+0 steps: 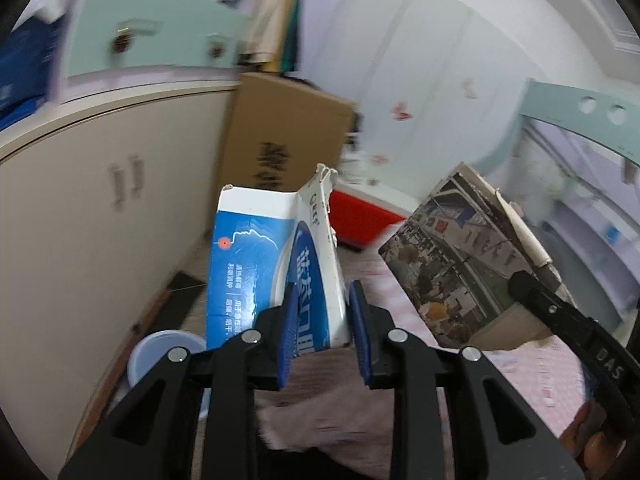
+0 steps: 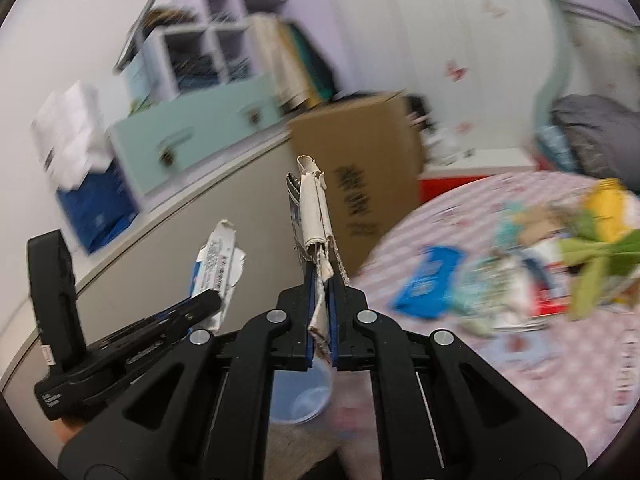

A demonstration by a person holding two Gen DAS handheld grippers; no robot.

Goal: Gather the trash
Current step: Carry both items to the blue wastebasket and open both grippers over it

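A: We've got the left gripper [image 1: 320, 320] with its fingers clamped on the flattened blue-and-white carton [image 1: 272, 264], gripped near its lower edge so the rest stands up clear of us.

B: And the right gripper [image 2: 320, 312] has its fingers pressed together on the folded printed card [image 2: 314, 208], which is thin enough that they look nearly closed. In the left view that same card [image 1: 468, 264] shows its photo-printed face.

A: Both pieces are up in the air, then, off the pink checked bedspread [image 2: 440, 220]. We judge we're holding them high and apart so they don't snag each other on the way to a bin.

B: That pale blue bucket [image 1: 168, 352] low down beside the cream cabinet [image 1: 80, 200] looks like the likely drop spot; in the right view, the bucket [image 2: 304, 396] sits just under our fingers.

A: What's in the way? The tall cardboard box [image 1: 288, 132] leans ahead of us, with a red bin [image 1: 360, 216] past it.

B: More trash remains on the bedspread: a blue wrapper [image 2: 428, 284] and a blurred heap of packets [image 2: 532, 264], too smeared to name.

A: So we're partway, with two items in hand and several left to fetch
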